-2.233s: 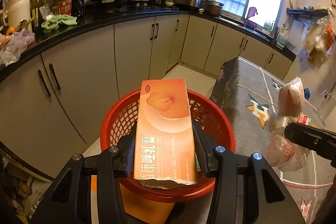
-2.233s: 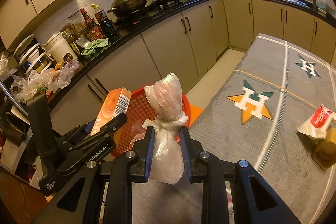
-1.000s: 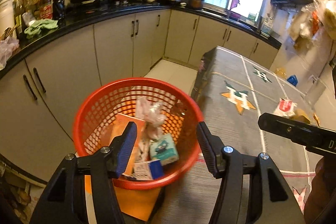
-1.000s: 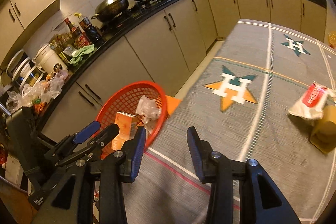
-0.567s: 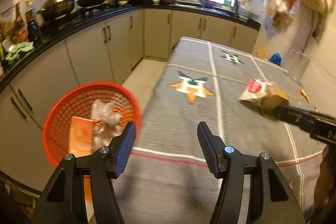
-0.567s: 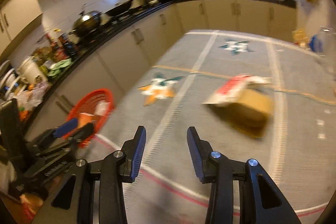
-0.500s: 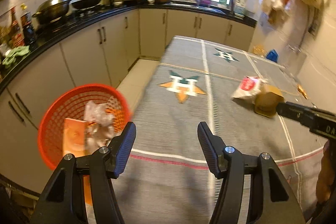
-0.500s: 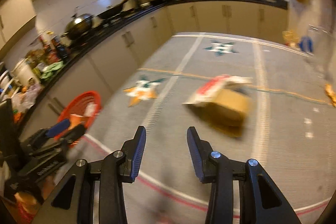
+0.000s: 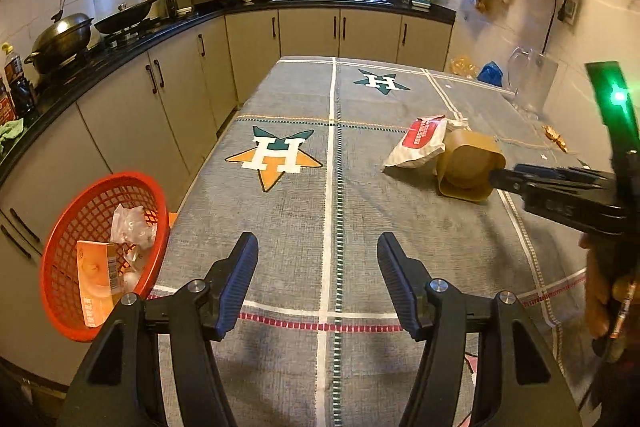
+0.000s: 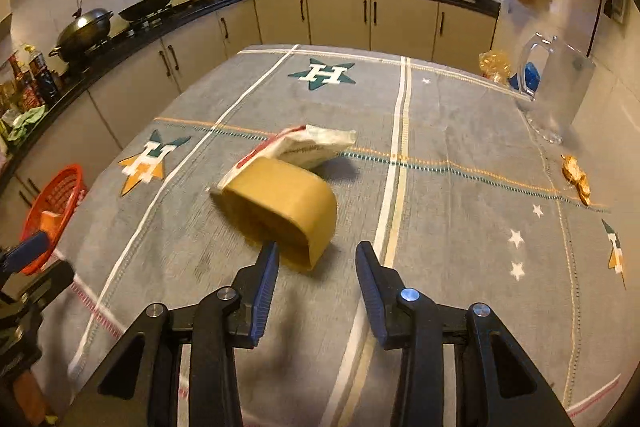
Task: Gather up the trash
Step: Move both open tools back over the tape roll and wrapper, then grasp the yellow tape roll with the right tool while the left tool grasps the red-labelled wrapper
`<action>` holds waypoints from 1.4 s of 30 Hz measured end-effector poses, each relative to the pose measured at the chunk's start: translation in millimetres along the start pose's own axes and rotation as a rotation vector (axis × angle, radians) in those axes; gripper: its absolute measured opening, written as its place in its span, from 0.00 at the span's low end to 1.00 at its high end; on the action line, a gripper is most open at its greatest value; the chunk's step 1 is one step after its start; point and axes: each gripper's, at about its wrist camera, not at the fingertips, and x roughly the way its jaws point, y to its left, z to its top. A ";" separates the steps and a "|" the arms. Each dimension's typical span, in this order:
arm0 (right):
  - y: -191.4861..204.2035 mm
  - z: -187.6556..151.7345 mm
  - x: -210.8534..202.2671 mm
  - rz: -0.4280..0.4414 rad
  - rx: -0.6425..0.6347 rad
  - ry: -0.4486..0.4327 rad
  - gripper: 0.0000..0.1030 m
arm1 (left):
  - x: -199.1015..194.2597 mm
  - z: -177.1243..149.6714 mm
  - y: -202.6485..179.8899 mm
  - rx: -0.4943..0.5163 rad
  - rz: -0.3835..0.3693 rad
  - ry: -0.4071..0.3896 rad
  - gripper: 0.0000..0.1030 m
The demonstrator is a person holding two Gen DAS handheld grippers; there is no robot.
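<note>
The right gripper point(image 10: 316, 259), jaws just narrowing yet empty, hovers over the table point(image 10: 440, 187); the brown paper bowl point(image 10: 280, 211) lies tipped at its eleven o'clock, mouth sideways, touching a crumpled white-and-red wrapper point(image 10: 312, 145).

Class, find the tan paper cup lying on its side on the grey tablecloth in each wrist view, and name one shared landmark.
Left wrist: tan paper cup right of centre, the right gripper at it.
Right wrist: cup at centre, just ahead of the fingertips.
Landmark: white and red wrapper touching it.
</note>
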 end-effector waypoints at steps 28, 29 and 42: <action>-72.0 8.3 -33.2 -0.020 0.212 -0.122 0.02 | 92.8 76.9 -104.4 0.248 -0.041 0.073 0.70; -73.5 8.3 -33.5 -0.019 0.220 -0.123 0.02 | 100.8 79.3 -108.1 0.263 -0.040 0.082 0.70; -74.5 6.2 -27.2 -0.028 0.221 -0.106 0.02 | 158.3 102.1 -115.7 0.246 -0.037 0.152 0.59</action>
